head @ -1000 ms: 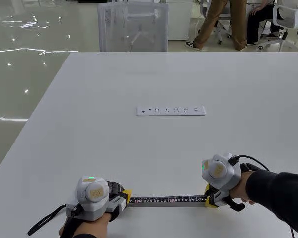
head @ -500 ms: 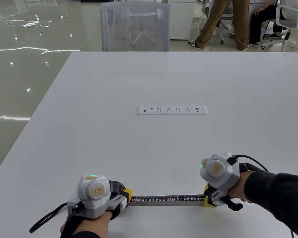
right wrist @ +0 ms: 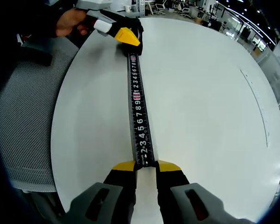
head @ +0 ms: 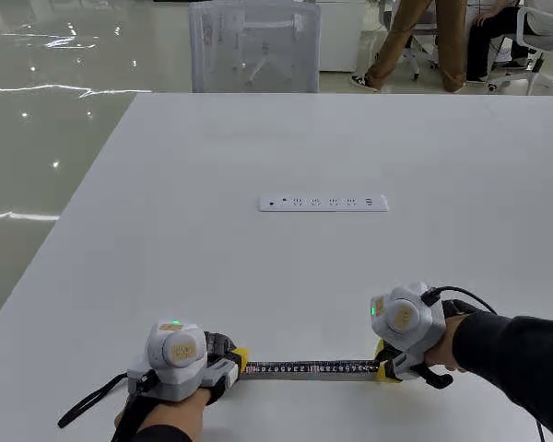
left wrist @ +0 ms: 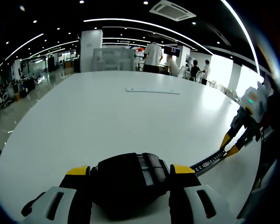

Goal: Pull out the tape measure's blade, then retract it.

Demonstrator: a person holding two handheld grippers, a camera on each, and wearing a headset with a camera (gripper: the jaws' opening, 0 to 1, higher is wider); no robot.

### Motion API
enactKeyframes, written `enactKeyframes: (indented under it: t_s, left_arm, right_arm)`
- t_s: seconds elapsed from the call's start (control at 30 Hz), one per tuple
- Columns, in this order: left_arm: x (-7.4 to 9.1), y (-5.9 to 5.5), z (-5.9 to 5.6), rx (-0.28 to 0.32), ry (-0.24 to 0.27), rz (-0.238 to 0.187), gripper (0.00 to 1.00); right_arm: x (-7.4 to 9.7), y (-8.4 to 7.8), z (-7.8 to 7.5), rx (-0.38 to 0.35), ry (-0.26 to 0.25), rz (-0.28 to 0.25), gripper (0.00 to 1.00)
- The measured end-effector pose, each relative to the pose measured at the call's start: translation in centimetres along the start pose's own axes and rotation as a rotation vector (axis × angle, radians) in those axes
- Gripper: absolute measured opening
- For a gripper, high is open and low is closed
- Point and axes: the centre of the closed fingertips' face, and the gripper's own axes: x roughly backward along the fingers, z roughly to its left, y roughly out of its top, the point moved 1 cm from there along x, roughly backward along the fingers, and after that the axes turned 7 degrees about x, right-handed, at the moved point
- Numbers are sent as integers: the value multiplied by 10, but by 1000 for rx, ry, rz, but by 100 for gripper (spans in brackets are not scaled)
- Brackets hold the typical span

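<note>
Here, near the white counter's (head: 286, 138) front edge, the left gripper's (left wrist: 130, 170) fingers are clamping the black tape measure case (left wrist: 130, 189), while the right gripper's (right wrist: 146, 165) fingers are pinching its extended black numbered blade's (right wrist: 139, 107) tip.

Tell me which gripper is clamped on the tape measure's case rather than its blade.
The left gripper: its jaws squeeze the black case, while the right gripper pinches the free end of the extended blade.
</note>
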Motion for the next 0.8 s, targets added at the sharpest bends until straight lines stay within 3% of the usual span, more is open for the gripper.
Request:
enactKeyframes:
  t_s: [0.8]
  left_arm:
    - [0,0,0,4,-3,3,63]
  right_arm:
    - [-6,16,-1,-11,-1,-16,12]
